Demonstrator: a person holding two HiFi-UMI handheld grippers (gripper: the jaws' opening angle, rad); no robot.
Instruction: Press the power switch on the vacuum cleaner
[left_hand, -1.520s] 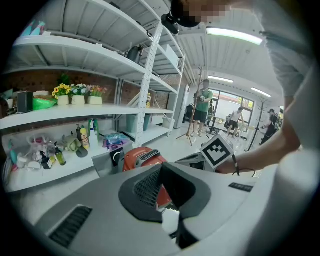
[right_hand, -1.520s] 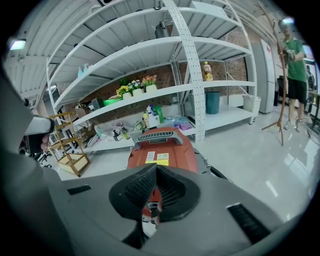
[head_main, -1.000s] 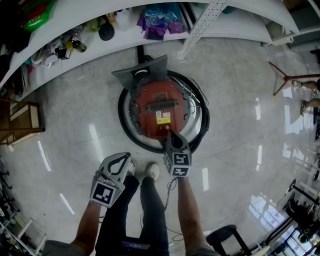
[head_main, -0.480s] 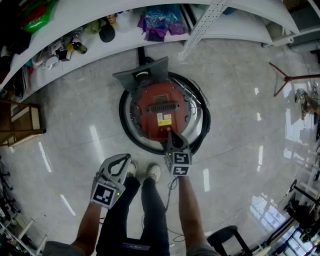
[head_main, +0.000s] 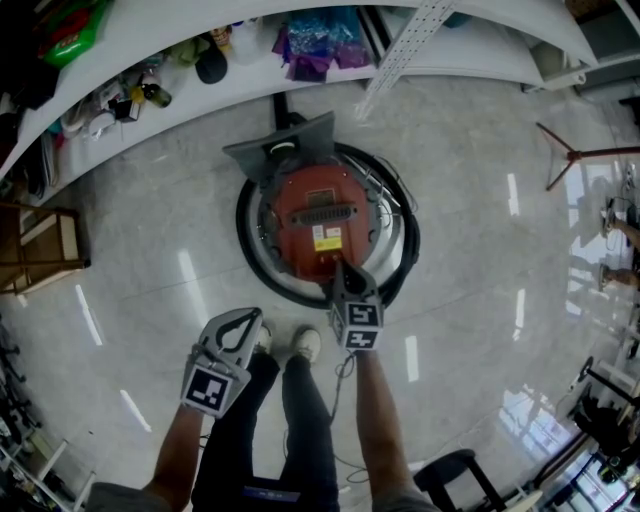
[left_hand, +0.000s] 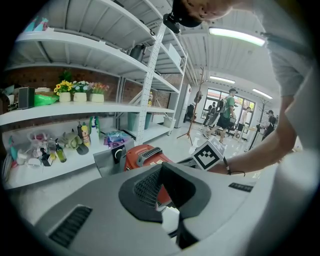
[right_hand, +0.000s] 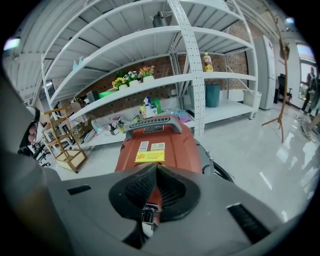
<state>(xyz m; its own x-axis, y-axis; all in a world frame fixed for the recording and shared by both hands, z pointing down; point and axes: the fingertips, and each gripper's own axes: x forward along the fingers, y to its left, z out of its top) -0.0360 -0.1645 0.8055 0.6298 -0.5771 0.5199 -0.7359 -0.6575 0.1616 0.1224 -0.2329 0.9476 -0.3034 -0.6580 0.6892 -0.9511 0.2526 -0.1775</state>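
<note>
The right gripper (head_main: 341, 270) has its jaws pressed together with nothing between them. Its tip points down at the near edge of the red vacuum cleaner (head_main: 318, 212), whose black handle (right_hand: 154, 123) lies just ahead of the tip; the power switch itself cannot be made out. The left gripper (head_main: 242, 320), jaws likewise closed and empty, hangs to the left of the right one, above the person's shoes (head_main: 305, 343), apart from the vacuum cleaner.

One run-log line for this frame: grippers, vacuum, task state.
right gripper: shut, tip at near edge of round red vacuum cleaner | left gripper: shut, held off to side | press contact: cannot tell
</note>
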